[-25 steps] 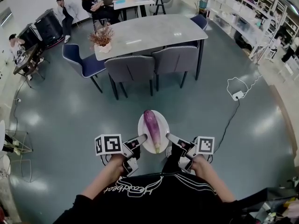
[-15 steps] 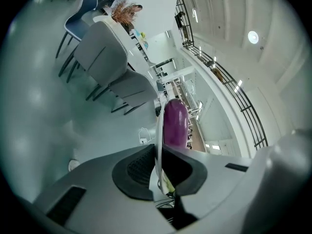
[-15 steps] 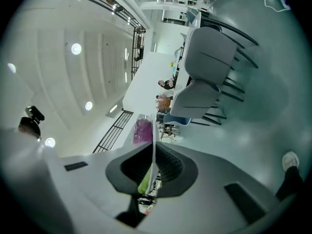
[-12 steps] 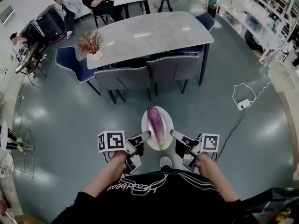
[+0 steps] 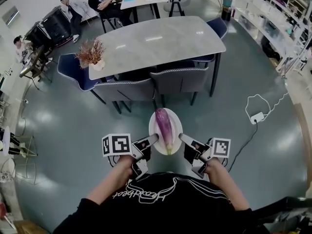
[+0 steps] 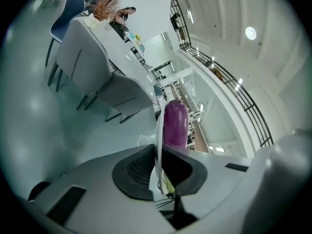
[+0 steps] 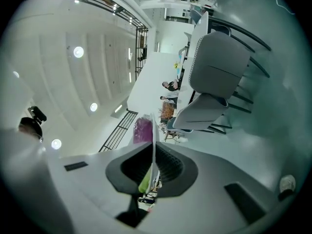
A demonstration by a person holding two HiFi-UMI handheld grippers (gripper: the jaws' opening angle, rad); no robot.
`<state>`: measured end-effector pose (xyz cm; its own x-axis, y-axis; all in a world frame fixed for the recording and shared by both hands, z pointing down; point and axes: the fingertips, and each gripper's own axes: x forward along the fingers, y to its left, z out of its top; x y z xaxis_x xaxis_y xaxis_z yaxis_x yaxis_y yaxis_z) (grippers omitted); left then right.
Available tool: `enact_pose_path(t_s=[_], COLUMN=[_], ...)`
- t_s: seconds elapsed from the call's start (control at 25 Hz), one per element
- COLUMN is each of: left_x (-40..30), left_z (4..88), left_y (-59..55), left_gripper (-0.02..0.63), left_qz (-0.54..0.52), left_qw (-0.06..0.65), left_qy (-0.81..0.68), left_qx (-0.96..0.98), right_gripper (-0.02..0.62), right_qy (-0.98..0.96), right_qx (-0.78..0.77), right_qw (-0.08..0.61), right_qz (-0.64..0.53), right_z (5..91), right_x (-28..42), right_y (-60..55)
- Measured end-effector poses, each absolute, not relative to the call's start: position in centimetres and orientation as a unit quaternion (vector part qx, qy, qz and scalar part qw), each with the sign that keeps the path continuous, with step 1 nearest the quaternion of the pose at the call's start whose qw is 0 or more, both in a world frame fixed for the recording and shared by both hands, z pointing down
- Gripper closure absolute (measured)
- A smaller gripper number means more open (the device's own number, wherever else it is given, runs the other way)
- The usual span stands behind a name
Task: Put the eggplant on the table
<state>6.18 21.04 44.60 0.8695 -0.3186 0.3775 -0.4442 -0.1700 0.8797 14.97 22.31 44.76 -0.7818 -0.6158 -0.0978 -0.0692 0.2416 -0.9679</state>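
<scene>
A purple eggplant (image 5: 165,128) with a green stem lies lengthwise on a white plate (image 5: 175,120), carried above the floor. My left gripper (image 5: 153,140) is shut on the plate's left rim and my right gripper (image 5: 181,138) is shut on its right rim. In the left gripper view the plate's edge (image 6: 158,145) runs between the dark pads with the eggplant (image 6: 175,123) beyond. The right gripper view shows the thin plate rim (image 7: 153,152) clamped and the eggplant (image 7: 143,129) behind it. The grey table (image 5: 161,38) stands ahead.
Two grey chairs (image 5: 178,79) are pushed in on the table's near side, with blue chairs (image 5: 73,67) at its ends. A potted dried plant (image 5: 91,53) sits on the table's left end. A cable and power adapter (image 5: 257,115) lie on the floor at right. People sit at back left.
Both grippers have carried the plate with the eggplant forward across the floor; the table and chairs now appear closer and lower in the head view. The grip on the plate is unchanged.
</scene>
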Motion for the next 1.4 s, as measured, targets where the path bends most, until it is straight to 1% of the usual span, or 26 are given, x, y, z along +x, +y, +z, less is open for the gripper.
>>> enact_pose_path(t_s=[0.32, 0.48, 0.72, 1.04, 1.4], left_x=[6.7, 6.6, 6.4, 5.3, 2.8], left_z=[43.2, 42.6, 43.3, 44.5, 44.2], left_y=[19.4, 17.8, 13.3, 3.4, -10.3], left_gripper=[0.581, 0.581, 0.581, 0.581, 0.581], left_qz=[0.038, 0.034, 0.027, 0.028, 0.032], left_qw=[0.589, 0.582, 0.591, 0.604, 0.616], left_qy=[-0.246, -0.239, -0.229, -0.221, -0.215], left_qx=[0.769, 0.776, 0.773, 0.765, 0.757], right_gripper=[0.571, 0.571, 0.571, 0.571, 0.571], right_qy=[0.759, 0.767, 0.769, 0.767, 0.767], right_qx=[-0.222, -0.227, -0.239, -0.254, -0.267], right_qw=[0.252, 0.243, 0.231, 0.218, 0.208], right_qz=[-0.557, -0.549, -0.546, -0.547, -0.545], right_z=[42.8, 42.4, 42.8, 43.7, 42.5], right_x=[15.5, 15.4, 15.1, 14.1, 11.5], right_y=[20.5, 19.2, 14.7, 4.8, -8.7])
